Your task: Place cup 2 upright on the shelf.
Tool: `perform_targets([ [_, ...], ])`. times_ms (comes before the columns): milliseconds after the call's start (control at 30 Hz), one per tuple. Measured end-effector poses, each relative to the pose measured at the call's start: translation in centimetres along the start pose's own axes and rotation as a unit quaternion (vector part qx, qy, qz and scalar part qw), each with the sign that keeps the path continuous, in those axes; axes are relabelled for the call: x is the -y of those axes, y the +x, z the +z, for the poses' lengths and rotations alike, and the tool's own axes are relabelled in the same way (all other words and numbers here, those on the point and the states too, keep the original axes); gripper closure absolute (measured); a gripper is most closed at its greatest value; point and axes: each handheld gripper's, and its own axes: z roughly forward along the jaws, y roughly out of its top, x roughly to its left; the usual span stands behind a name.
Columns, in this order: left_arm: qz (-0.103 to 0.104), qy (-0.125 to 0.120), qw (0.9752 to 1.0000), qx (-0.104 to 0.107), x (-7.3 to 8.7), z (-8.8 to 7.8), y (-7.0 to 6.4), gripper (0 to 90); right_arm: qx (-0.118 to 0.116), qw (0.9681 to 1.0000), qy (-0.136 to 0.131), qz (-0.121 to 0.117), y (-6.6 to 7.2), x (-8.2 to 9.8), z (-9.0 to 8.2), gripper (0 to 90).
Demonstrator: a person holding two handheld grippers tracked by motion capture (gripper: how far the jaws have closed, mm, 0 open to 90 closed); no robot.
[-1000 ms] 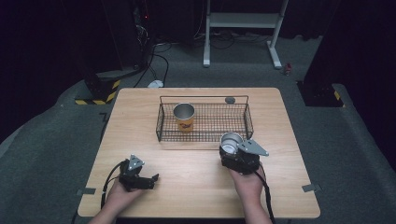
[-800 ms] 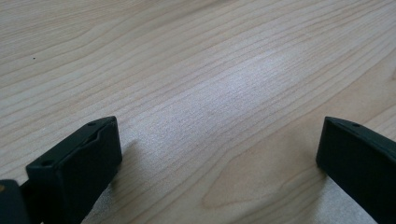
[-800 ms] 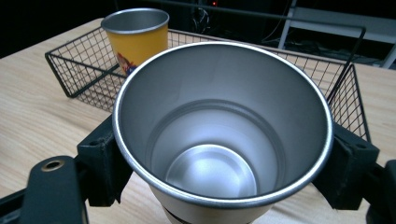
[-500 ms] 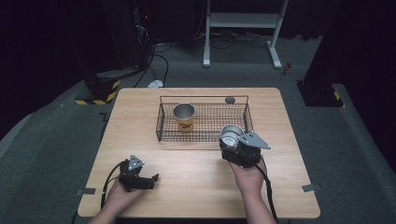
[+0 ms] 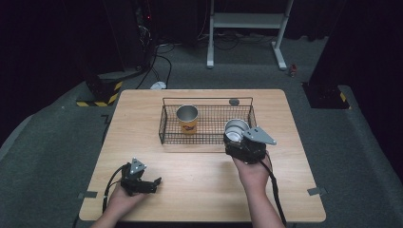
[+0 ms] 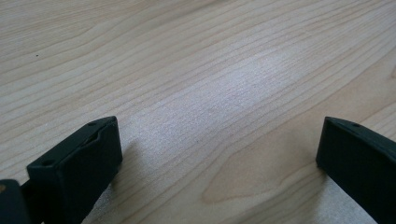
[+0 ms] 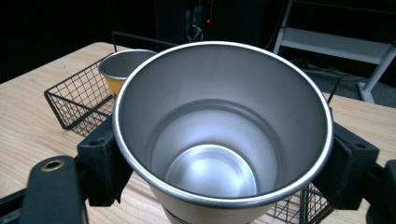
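Note:
My right gripper [image 5: 236,137] is shut on a steel cup [image 5: 235,129], held upright over the front right corner of the black wire basket [image 5: 169,138]. In the right gripper view the steel cup [image 7: 219,135] sits squeezed between both jaws, its inside bare. A yellow cup [image 5: 187,118] with a steel lining stands in the left half of the basket, and that yellow cup [image 7: 122,67] appears behind the held one. My left gripper [image 5: 154,183] rests open on the table near the front left, its jaws wide apart over bare wood [image 6: 210,102].
A small dark round disc [image 5: 234,101] lies on the wooden table [image 5: 199,190] behind the basket's back right corner. Dark floor, cables and a white stand frame [image 5: 247,28] surround the table beyond its far edge.
My right gripper has carried the steel cup forward and up, from in front of the basket to over its front right corner. The left gripper has stayed still.

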Motion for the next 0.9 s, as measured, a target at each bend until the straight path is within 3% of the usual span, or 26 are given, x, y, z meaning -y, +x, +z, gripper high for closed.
perform_targets([
  [900, 0.000, 0.000, 1.0000, 0.001, 0.0, 0.0, 0.0, 0.5, 0.010, 0.9999, -0.007, 0.007, -0.5, -2.2, 1.9, 18.5],
])
